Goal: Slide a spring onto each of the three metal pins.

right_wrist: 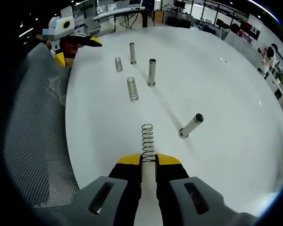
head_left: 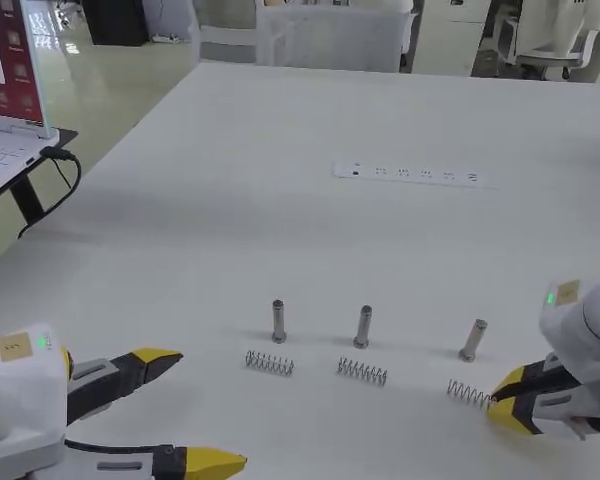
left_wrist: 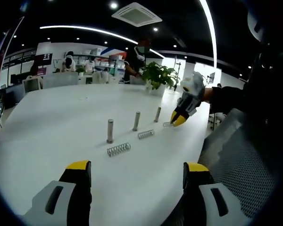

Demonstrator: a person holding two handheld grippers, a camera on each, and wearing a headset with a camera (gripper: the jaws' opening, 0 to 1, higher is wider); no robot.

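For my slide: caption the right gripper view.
Right tongs grip one spring by its end, beside a bare pin.

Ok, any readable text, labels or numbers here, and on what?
No text is legible.
Left yellow sticker, on left gripper: mark too small.
Right yellow sticker, on right gripper: blurred.
Laptop screen: blurred.
Power strip markings: too small.

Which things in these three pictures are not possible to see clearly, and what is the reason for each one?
Head view: the laptop is cut off by the left edge.
Head view: the power strip has sockets too small to count.
Head view: the left gripper has its lower jaw running off the bottom edge.
Right gripper view: the right spring has its near end hidden between the tips of the right gripper.
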